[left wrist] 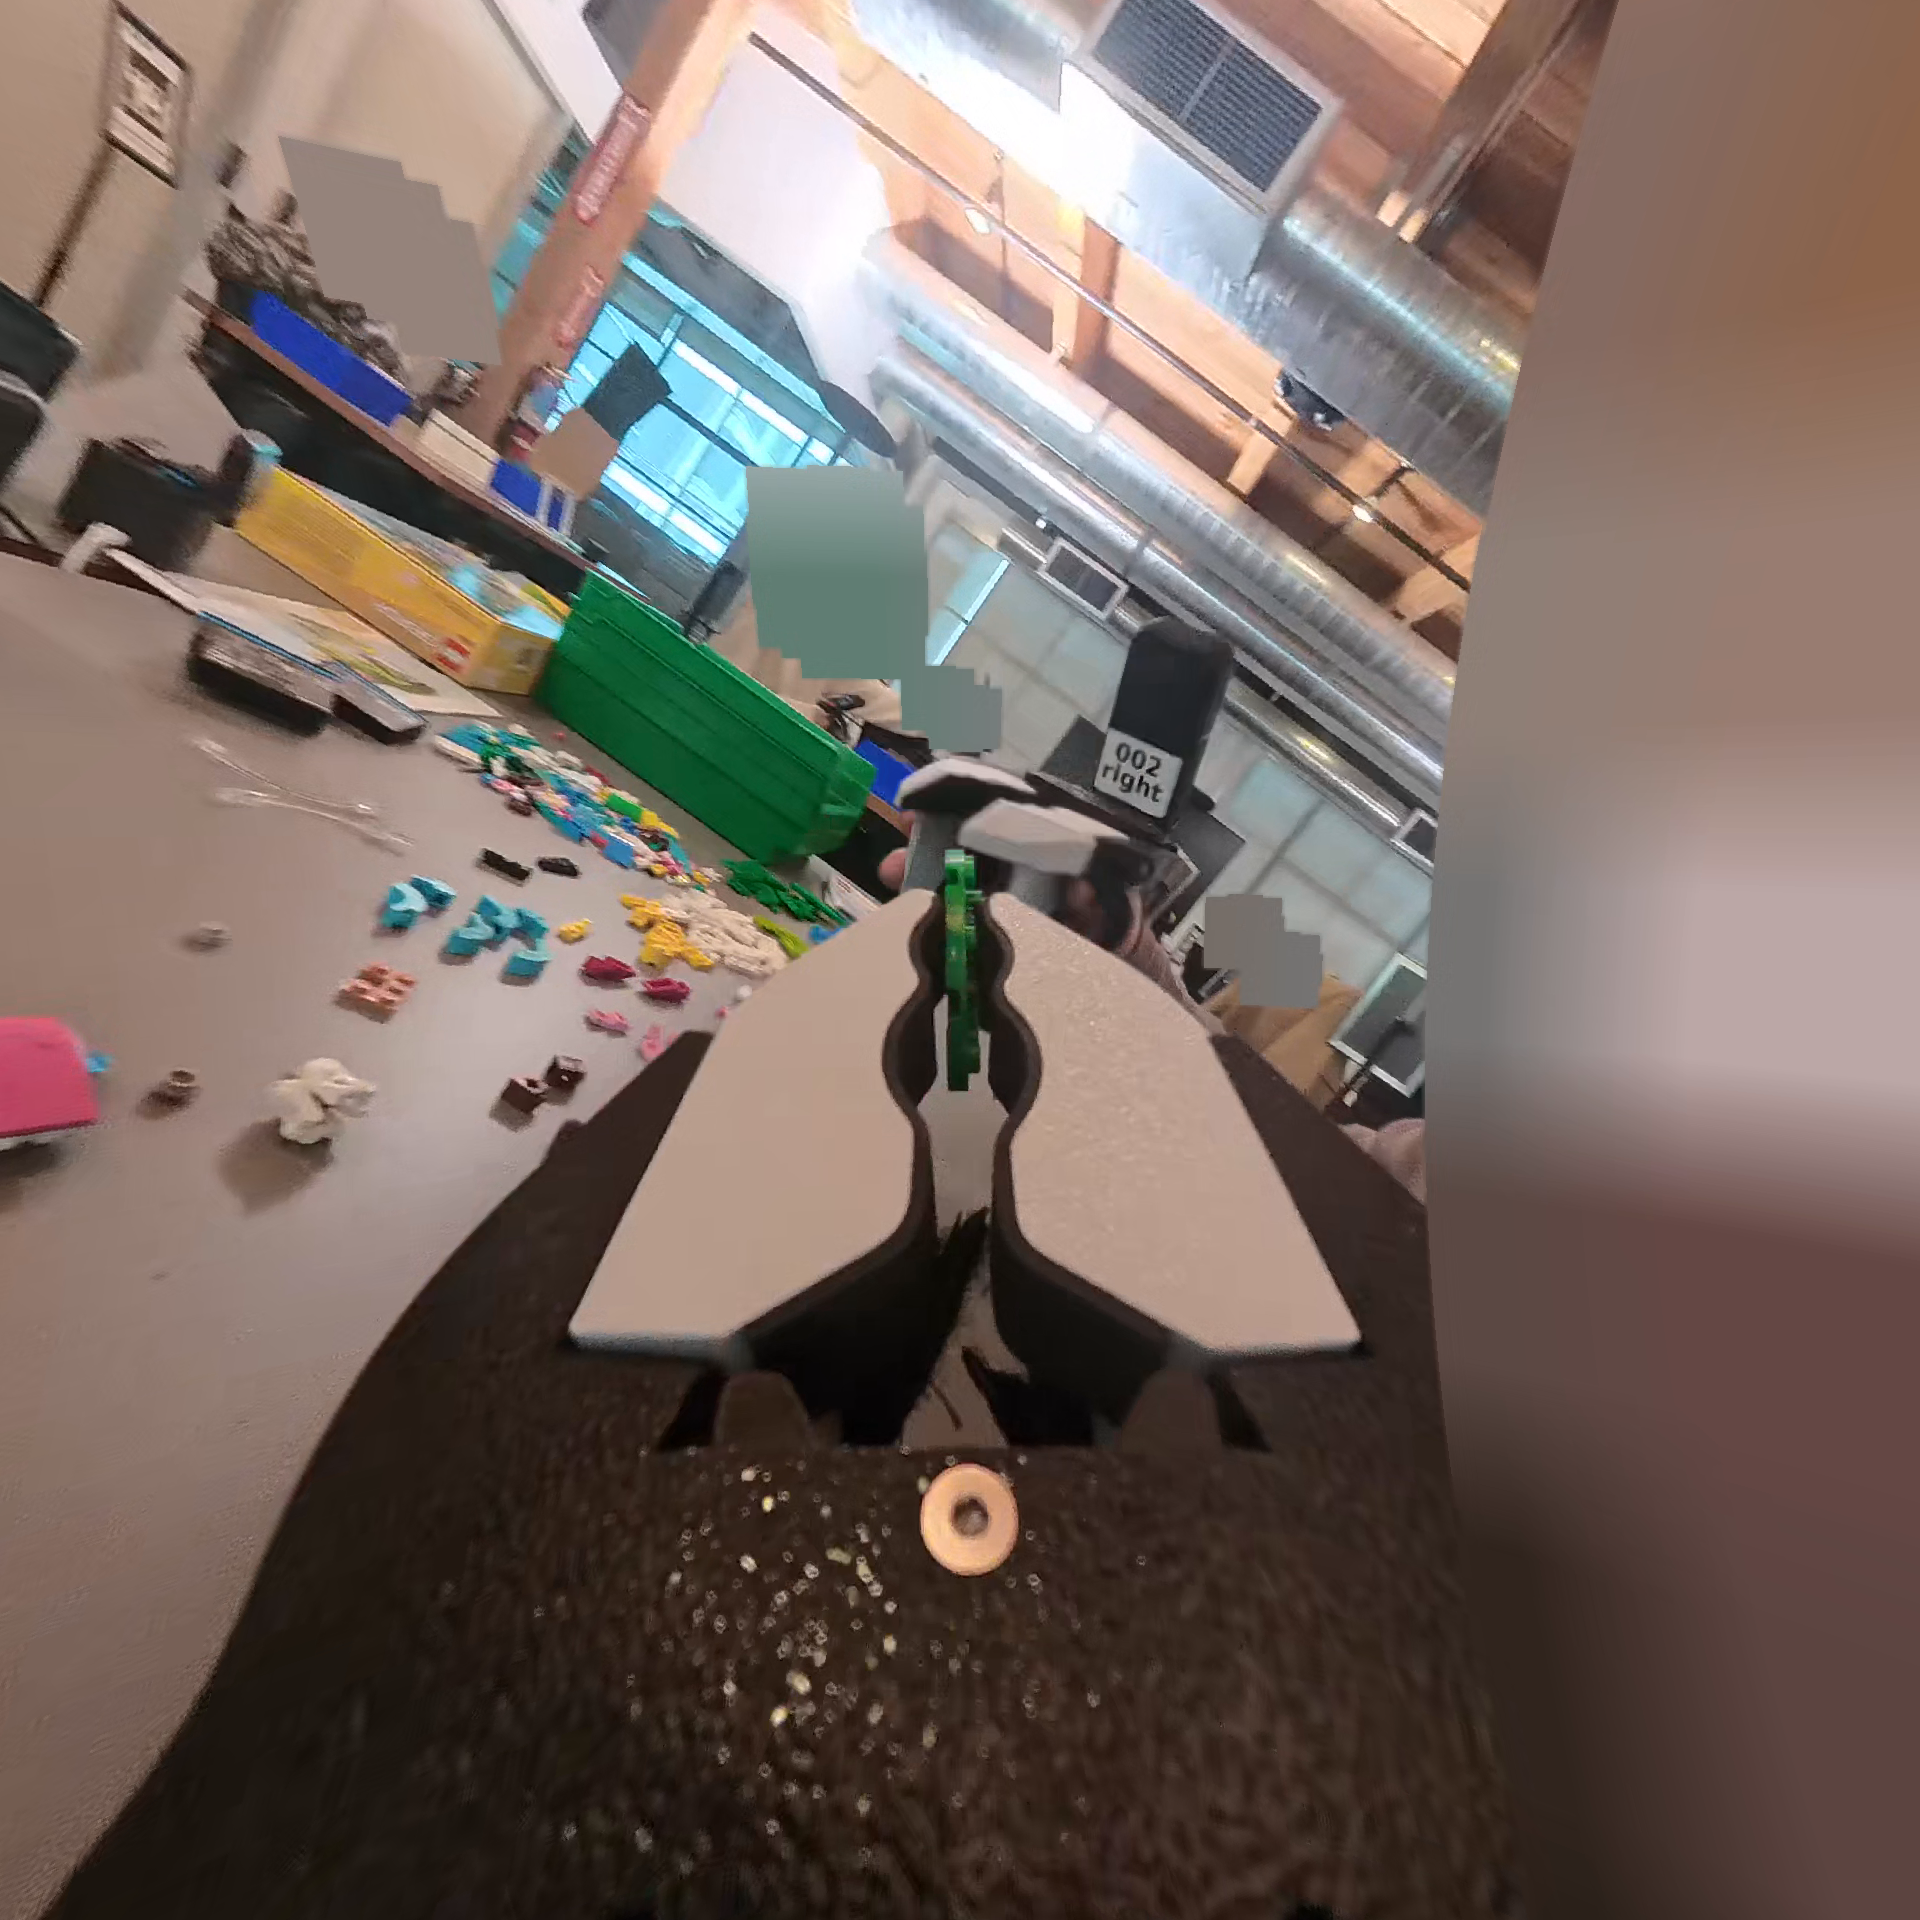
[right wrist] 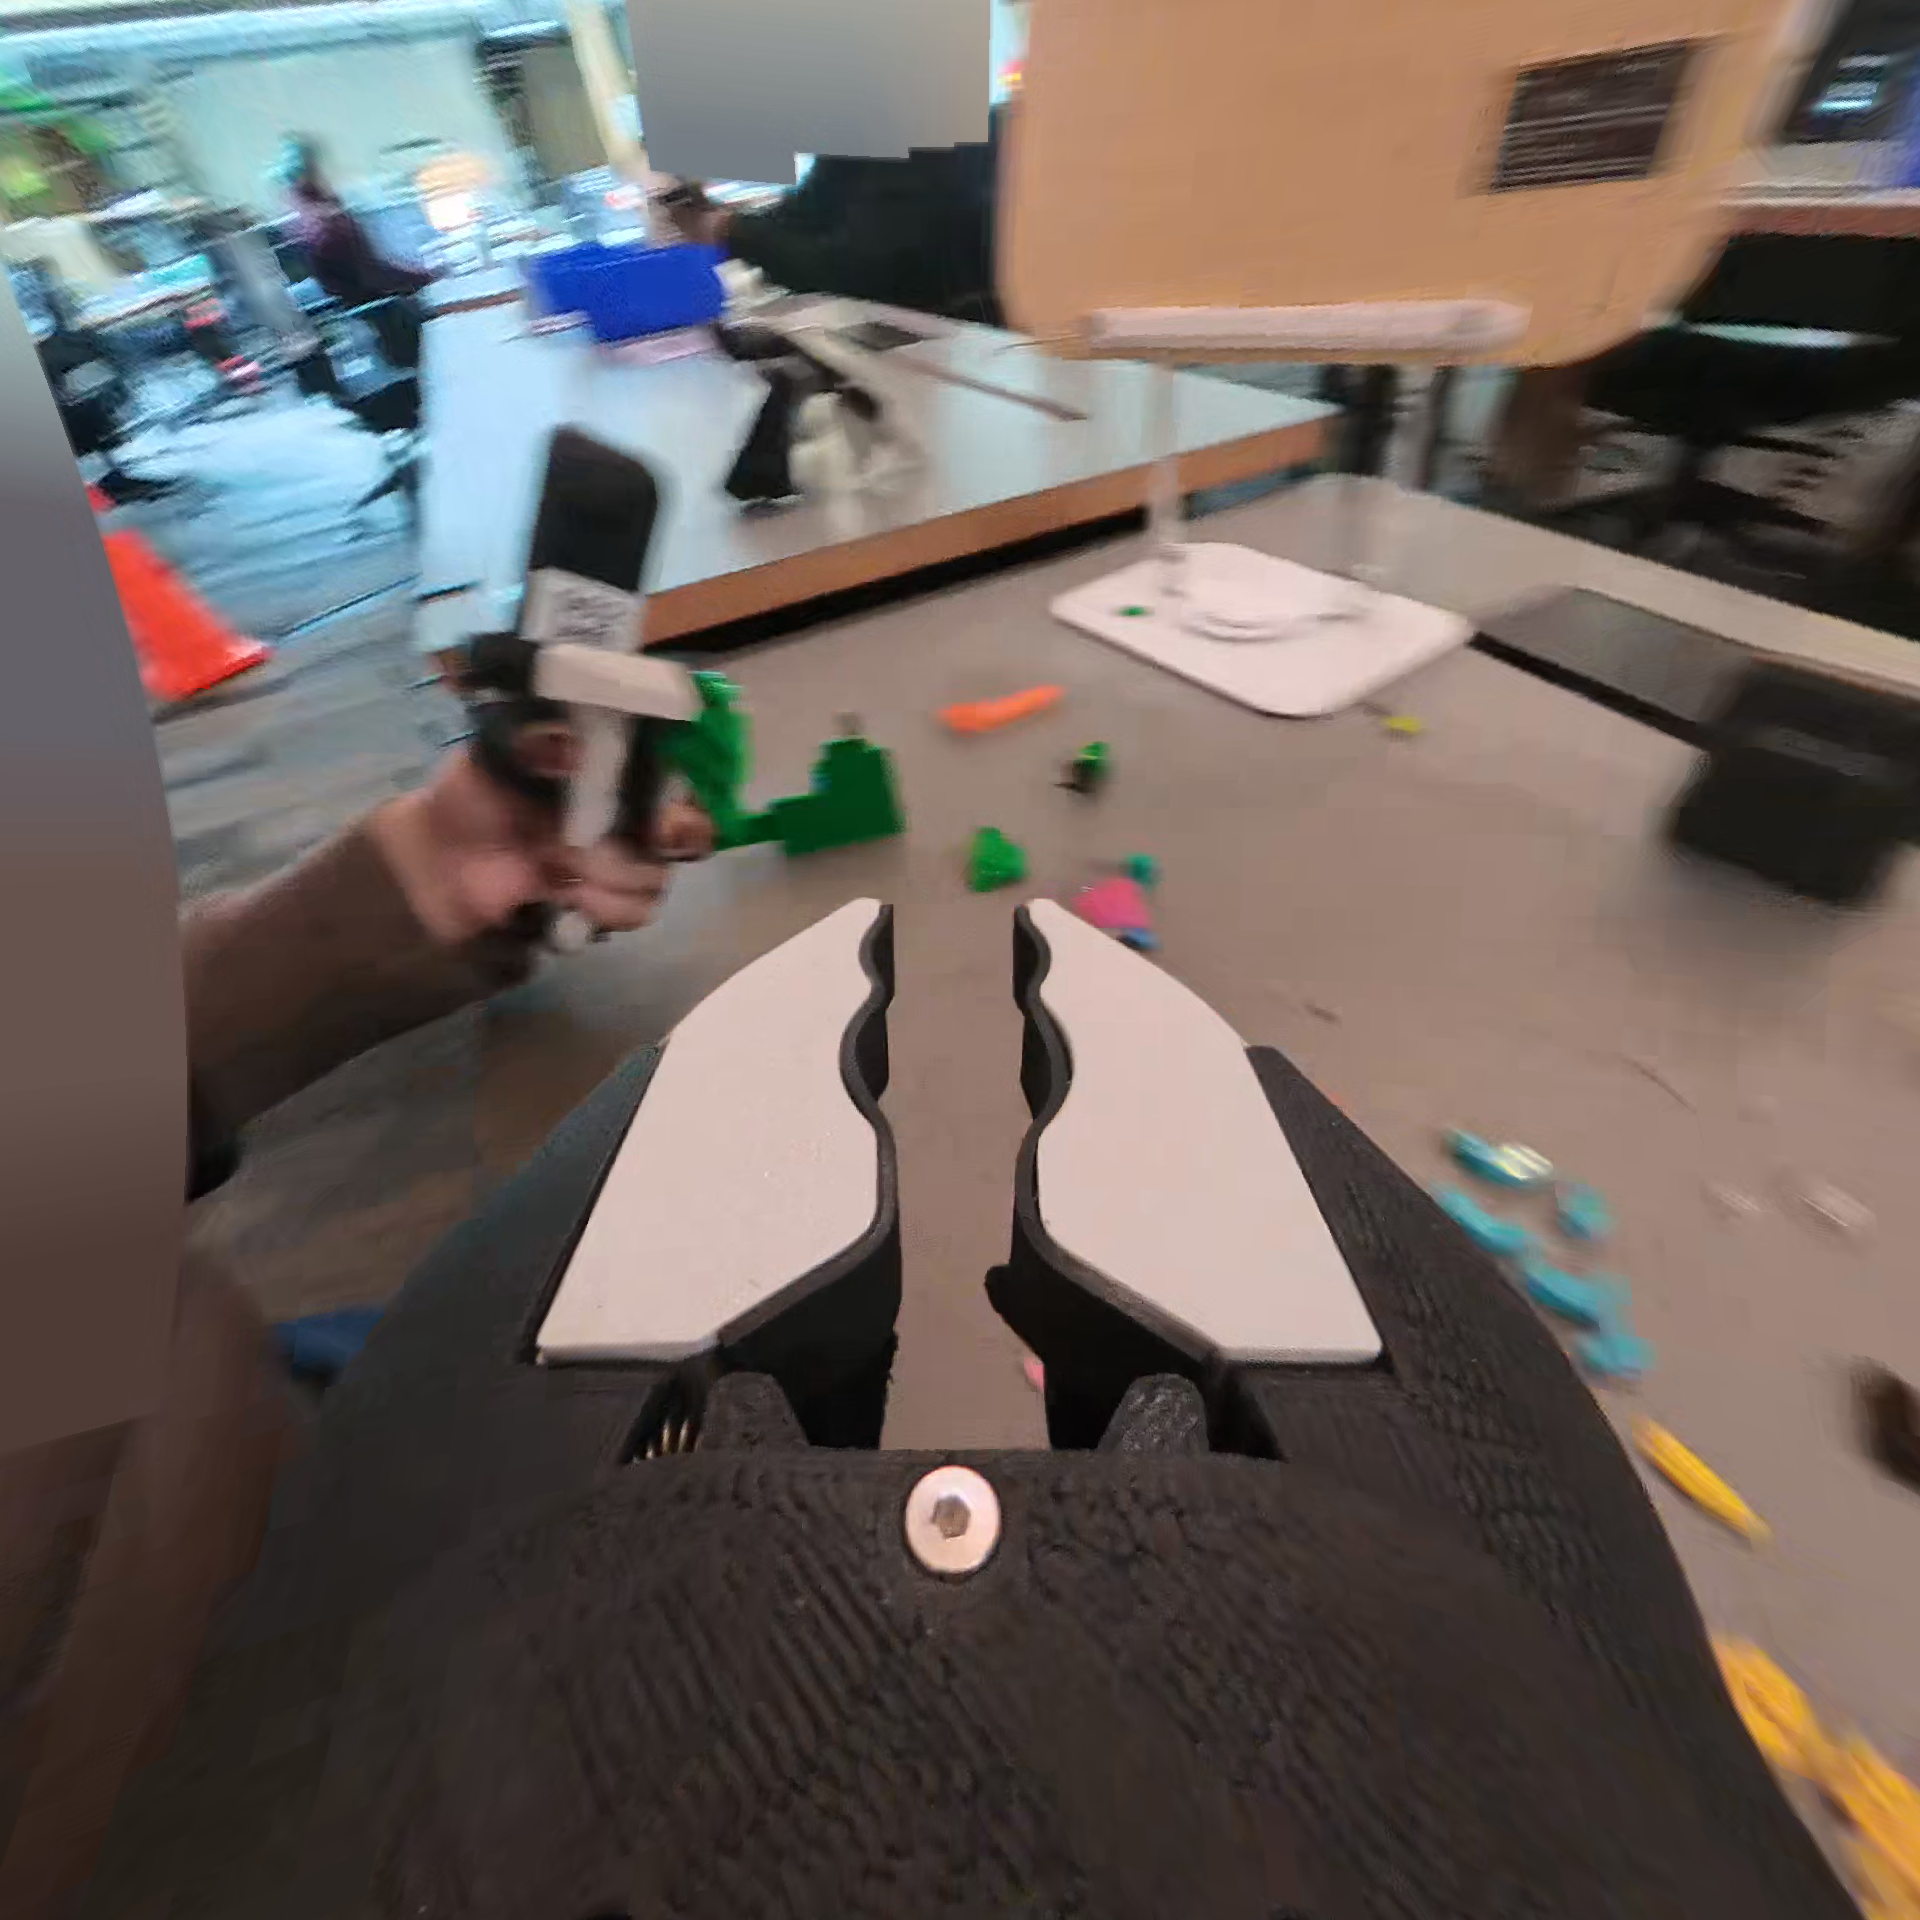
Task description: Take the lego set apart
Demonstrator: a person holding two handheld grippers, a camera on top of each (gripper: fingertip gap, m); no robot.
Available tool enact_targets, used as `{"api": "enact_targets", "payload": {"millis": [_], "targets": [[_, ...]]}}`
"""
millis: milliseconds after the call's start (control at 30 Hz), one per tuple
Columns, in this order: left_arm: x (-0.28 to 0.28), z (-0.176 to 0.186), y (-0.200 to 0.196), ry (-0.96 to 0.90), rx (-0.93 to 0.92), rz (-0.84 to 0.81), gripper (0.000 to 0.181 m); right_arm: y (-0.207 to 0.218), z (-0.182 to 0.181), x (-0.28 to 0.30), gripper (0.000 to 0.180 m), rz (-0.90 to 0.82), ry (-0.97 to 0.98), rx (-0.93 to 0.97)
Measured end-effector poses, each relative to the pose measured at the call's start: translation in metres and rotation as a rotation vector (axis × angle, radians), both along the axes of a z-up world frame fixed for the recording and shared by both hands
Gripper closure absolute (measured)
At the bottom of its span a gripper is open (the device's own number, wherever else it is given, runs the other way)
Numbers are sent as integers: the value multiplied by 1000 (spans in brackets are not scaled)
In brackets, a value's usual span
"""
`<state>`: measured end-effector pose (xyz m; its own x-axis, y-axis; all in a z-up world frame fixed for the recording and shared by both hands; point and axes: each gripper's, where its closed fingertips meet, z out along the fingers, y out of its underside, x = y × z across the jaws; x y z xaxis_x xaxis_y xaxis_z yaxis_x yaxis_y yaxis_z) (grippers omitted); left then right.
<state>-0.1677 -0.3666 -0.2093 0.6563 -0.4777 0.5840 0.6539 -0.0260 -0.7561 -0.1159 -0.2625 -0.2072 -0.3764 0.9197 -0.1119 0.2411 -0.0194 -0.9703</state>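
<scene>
The left gripper is covering much of the green lego piece between its fingers, and in the right wrist view motion blur is smearing that same piece, so its exact shape cannot be told. The far pile of small coloured bricks is showing too small and blurred to tell single pieces apart. A pink object is being cut off by the left edge, and yellow pieces are blurring out at the right edge.

Open-plan workshop, exposed timber beams, silver ducting, long worktables, orange cone
</scene>
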Motion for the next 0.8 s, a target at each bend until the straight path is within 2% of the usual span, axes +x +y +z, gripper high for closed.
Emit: {"api": "enact_targets", "payload": {"millis": [67, 133, 267, 333, 767, 800], "targets": [[7, 0, 0, -3, 5, -40, 177, -50, -3, -8, 159, 120, 4, 33], [7, -2, 3, -20, -15, -28, 177, -73, -3, -17, 159, 128, 57, 121], [5, -7, 8, -61, -63, -16, 177, -91, -6, -28, 162, 38, 214, 654], [7, -10, 9, -60, -79, -26, 177, -97, -13, -32, 161, 35, 215, 817], [1, -30, 3, 7, -202, -36, 177, -106, -37, -52, 162, 93, 88, 944], [2, -31, 3, 16, -207, -39, 177, -105, -37, -54, 168, 72, 86, 961]]}}
